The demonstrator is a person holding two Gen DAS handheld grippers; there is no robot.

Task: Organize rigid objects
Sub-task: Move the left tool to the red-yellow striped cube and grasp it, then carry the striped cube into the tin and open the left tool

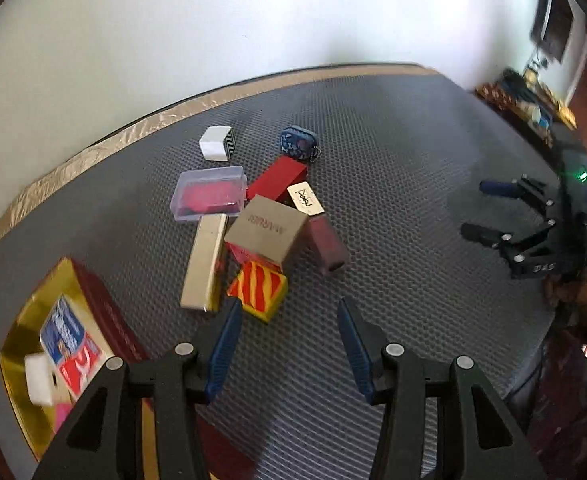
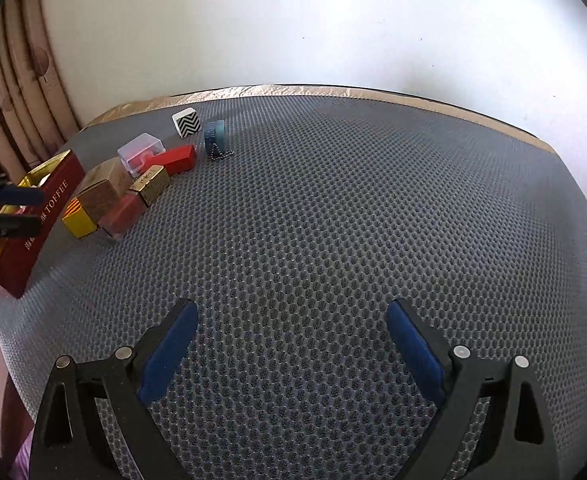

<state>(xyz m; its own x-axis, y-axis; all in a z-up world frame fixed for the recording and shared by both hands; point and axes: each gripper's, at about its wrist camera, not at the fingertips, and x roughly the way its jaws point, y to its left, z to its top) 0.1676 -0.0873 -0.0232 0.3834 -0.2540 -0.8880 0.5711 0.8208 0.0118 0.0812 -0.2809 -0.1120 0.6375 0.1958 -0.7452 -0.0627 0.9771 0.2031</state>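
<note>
Across the counter [image 2: 333, 220], covered by a grey honeycomb mat with a gold strip along its far edge, a cluster of small boxes lies toward the left side. At the near-left corner sits a dark red toffee tin [image 1: 105, 320] with a gold inside; a blue and red packet [image 1: 69, 344] and a white block [image 1: 39, 378] lie in it. Beside the tin, a pale gold long box [image 1: 205, 264] lies flat, touching a red and yellow striped box [image 1: 259, 290]. A tan cardboard box [image 1: 267, 232] rests tilted on top of its neighbours, and a maroon box [image 1: 325, 246] lies just to its right. A gold lid marked YSL [image 1: 305, 200] leans against a red box [image 1: 277, 178]. Farther back are a clear plastic case [image 1: 209, 194] with something red inside, a white cube with a zigzag face [image 1: 215, 143], and a blue patterned pouch [image 1: 297, 142] with a bead chain.

Left claw [image 1: 287, 344] hangs released just above the striped box, its blue pads wide apart and holding nothing. Right claw [image 2: 291, 354] is also released, hovering over bare mat near the counter's near edge, well apart from the cluster.
</note>
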